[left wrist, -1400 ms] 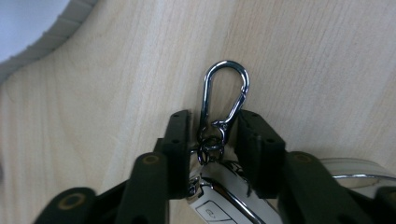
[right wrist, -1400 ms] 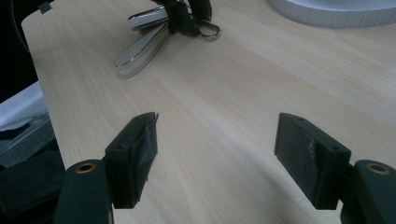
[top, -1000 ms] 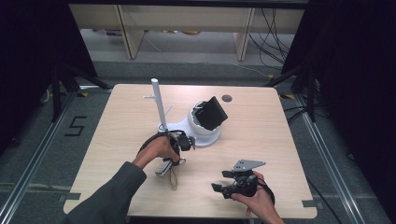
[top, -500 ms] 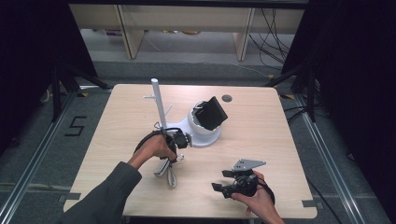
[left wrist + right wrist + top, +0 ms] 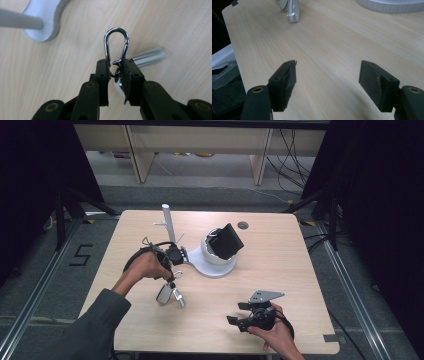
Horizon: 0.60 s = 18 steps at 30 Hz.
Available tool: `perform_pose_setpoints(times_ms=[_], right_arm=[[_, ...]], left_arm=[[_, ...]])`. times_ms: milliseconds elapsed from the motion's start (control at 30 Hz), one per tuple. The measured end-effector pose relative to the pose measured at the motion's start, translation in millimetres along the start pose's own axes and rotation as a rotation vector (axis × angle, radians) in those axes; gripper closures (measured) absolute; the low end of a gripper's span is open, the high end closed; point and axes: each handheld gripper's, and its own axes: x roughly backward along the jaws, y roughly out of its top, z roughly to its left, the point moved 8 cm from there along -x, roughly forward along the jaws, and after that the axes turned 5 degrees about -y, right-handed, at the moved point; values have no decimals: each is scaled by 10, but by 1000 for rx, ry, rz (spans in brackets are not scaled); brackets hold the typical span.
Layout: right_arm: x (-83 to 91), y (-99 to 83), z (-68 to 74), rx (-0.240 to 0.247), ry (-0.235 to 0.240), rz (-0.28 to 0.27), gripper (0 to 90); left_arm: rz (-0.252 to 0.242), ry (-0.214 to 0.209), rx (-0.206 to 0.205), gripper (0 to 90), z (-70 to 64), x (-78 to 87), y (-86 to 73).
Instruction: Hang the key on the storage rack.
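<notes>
Steel carabiner (image 5: 116, 46) sits pinched at its lower end in our left tongs (image 5: 116, 75), near the left of the surface (image 5: 280, 270). We judge it light, stiff and slippery, best gripped across its flat sides. Our right tongs (image 5: 327, 77) gape wide.

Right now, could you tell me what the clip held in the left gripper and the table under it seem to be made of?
The carabiner clip looks like polished, chrome-like metal: it is silver and mirrors bright highlights. The left gripper is shut on its lower end. The table looks like pale wood or wood-look laminate, matte, with fine straight grain lines; which of the two I cannot tell.
</notes>
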Motion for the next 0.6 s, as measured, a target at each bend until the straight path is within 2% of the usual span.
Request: perform_pose_setpoints(times_ms=[167,300,333,433,467,600], right_arm=[[-3,-1,3,-1,3,1,311],[-3,-1,2,1,3,1,311],[-2,-1,2,-2,3,2,311],[-4,4,4,-4,4,-1,311],[-4,3,5,-3,5,0,311],[-4,10,9,-13,6,-8,311]], left_arm=[[-31,52,39,750,132,324,-90],[-35,69,73,750,225,527,-159],[-40,86,81,750,263,578,-172],[-53,96,116,751,320,681,-217],[-38,93,109,750,338,714,-241],[-65,106,144,750,405,811,-265]])
